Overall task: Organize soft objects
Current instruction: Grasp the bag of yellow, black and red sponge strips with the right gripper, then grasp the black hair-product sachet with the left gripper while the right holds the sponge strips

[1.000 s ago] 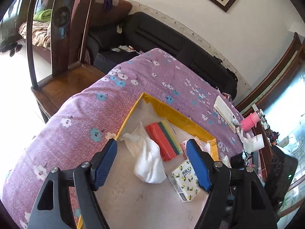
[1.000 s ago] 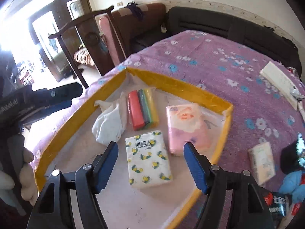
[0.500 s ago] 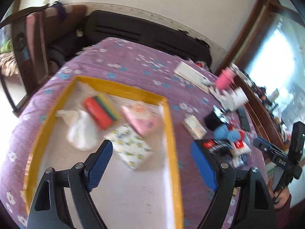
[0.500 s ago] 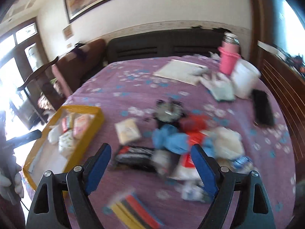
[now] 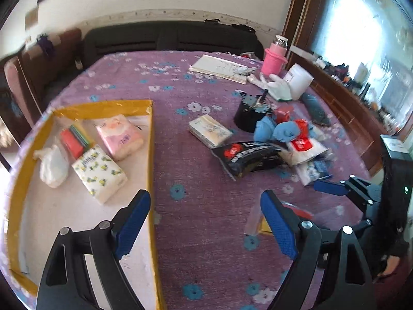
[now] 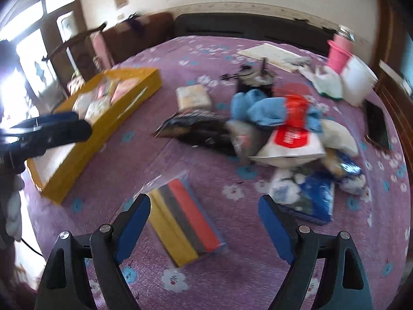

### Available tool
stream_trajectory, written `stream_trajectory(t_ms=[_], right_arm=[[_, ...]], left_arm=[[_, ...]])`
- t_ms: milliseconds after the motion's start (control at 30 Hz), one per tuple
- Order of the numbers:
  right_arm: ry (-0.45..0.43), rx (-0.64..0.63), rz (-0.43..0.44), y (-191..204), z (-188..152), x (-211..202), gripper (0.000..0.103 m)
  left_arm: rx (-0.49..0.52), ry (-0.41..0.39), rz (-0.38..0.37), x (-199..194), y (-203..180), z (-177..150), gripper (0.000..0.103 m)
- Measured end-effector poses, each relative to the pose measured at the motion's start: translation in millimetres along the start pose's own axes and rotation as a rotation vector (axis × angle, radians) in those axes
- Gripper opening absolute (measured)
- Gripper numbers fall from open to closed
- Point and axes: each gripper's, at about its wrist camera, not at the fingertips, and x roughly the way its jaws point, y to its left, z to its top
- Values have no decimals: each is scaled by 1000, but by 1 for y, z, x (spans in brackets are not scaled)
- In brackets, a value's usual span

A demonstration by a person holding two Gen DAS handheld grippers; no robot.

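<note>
A yellow-rimmed tray [image 5: 150,139] on the purple flowered cloth holds a pink tissue pack [image 5: 120,135], a lemon-print pack [image 5: 99,171], a white bag [image 5: 53,166] and a red-green cloth pack [image 5: 74,138]. My left gripper [image 5: 206,206] hovers over the tray's right rim, jaws opening, nothing between them. My right gripper [image 6: 204,209] is open just above a yellow, grey and red cloth pack [image 6: 185,222], which lies by its left finger, untouched. Further back lies a pile: blue cloths [image 6: 260,108], a red-white bag [image 6: 291,142], a black packet [image 6: 198,129] and a small tissue pack [image 6: 192,98].
A pink cup [image 5: 273,59], a white tub [image 5: 299,80], a notebook [image 5: 219,68] and a white glove [image 5: 276,85] stand at the far right of the table. A phone [image 6: 376,126] lies near the right edge. A black sofa [image 5: 167,38] runs behind the table.
Both views have swung right, away from the tray toward the pile. Both pairs of jaws stand wider. The right gripper has come down close over the striped cloth pack.
</note>
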Motion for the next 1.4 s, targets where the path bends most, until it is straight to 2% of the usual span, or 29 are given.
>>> stream_trajectory(t_ms=[67, 133, 367, 433, 467, 500, 533, 700, 900, 967, 1100, 1200, 1400], right_arm=[[16, -26, 2, 8, -1, 9, 89], [34, -29, 4, 12, -3, 16, 89], [77, 10, 5, 4, -2, 36, 88], [70, 6, 0, 3, -3, 34, 78], [67, 5, -7, 2, -4, 32, 68], [66, 7, -15, 1, -4, 31, 58], [66, 14, -19, -2, -5, 29, 55], [64, 31, -64, -16, -10, 24, 54], [53, 106, -114, -55, -19, 15, 54], [41, 129, -102, -64, -22, 12, 54], [23, 159, -62, -71, -23, 10, 55], [18, 162, -42, -72, -23, 10, 59], [6, 187, -1, -76, -25, 8, 62]], left_arm=[[24, -16, 59, -2, -3, -1, 86], [32, -22, 87, -3, -3, 0, 86], [83, -51, 221, -5, -6, 0, 86], [100, -52, 242, -4, -8, 0, 87], [106, -51, 245, -3, -9, 0, 87], [109, -48, 244, -1, -9, 0, 87], [111, -45, 244, 0, -10, 1, 87], [122, -27, 238, 7, -11, 2, 87], [130, 4, 192, 22, -14, 9, 87], [132, 19, 157, 30, -17, 14, 87], [160, 34, 138, 46, -28, 24, 87], [219, 22, 120, 59, -42, 32, 87], [407, 23, 120, 99, -78, 44, 87]])
